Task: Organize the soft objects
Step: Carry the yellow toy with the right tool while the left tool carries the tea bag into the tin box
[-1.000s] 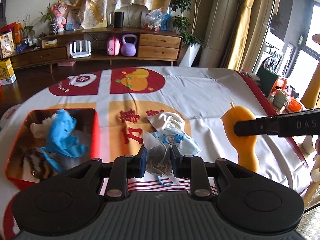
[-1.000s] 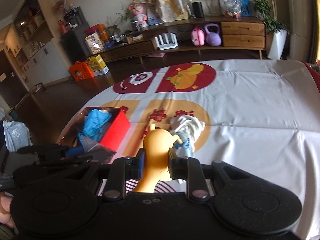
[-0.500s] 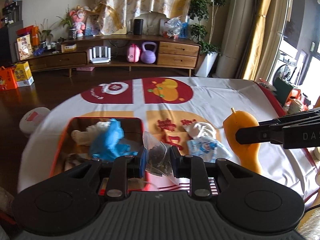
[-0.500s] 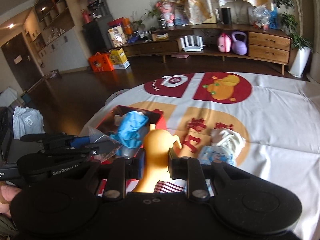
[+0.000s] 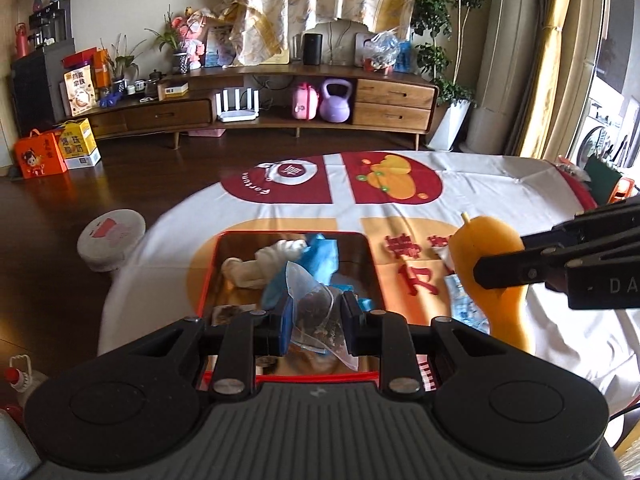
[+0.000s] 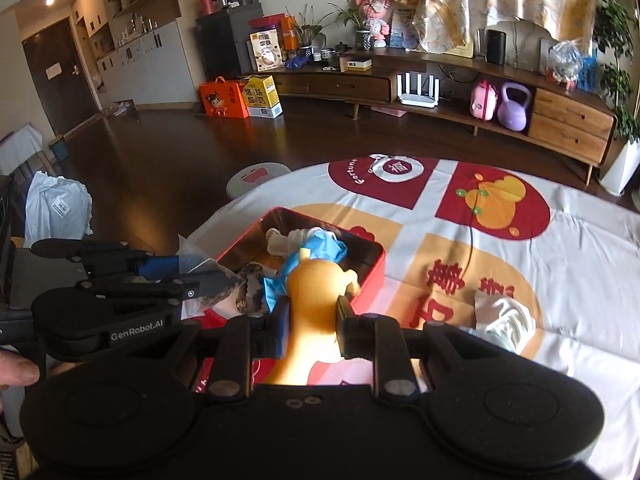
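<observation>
My left gripper (image 5: 316,316) is shut on a clear mesh sachet of dark dried bits (image 5: 316,312) and holds it above the near end of the red tin box (image 5: 370,264). The box holds a blue glove (image 5: 320,256), a white cloth (image 5: 264,264) and a brown patterned piece. My right gripper (image 6: 310,316) is shut on an orange rubber toy (image 6: 316,292) above the box's right rim (image 6: 372,272). The toy shows in the left wrist view (image 5: 488,260). A white cloth and a blue printed packet (image 6: 504,320) lie on the tablecloth to the right.
The table carries a white, red and orange printed cloth (image 5: 500,184). A white round stool (image 5: 110,236) stands on the dark floor left of the table. A wooden sideboard (image 5: 280,96) runs along the far wall.
Both grippers have moved left with their loads. The sachet went from above the cloth pile to above the red box, and the orange toy came to the box's right rim.
</observation>
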A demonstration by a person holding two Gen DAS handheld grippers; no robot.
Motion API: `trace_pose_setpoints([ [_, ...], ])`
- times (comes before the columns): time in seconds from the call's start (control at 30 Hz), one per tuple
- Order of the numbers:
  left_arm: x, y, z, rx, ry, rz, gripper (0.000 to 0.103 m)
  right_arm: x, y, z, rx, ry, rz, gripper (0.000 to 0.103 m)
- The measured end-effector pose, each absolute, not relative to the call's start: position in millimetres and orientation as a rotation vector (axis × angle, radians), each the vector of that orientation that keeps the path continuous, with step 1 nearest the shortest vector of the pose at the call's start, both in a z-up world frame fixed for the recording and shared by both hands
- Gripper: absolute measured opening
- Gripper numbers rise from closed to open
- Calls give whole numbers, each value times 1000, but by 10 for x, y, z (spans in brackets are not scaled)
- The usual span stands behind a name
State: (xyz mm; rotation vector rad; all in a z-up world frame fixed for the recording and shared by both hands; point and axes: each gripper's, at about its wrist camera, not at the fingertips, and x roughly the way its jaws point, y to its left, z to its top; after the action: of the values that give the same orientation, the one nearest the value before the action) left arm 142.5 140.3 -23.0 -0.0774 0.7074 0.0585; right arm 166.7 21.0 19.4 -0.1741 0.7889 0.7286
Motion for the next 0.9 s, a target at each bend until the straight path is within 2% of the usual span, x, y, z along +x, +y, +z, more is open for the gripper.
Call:
trace_pose_setpoints([
  [0.5, 1708, 1840, -422, 13, 791, 90, 24, 1951, 832, -31, -243, 810, 721, 22],
  [0.9, 2031, 1835, -753, 49, 876, 64, 24, 2271, 1129, -383, -300, 861, 660, 22],
])
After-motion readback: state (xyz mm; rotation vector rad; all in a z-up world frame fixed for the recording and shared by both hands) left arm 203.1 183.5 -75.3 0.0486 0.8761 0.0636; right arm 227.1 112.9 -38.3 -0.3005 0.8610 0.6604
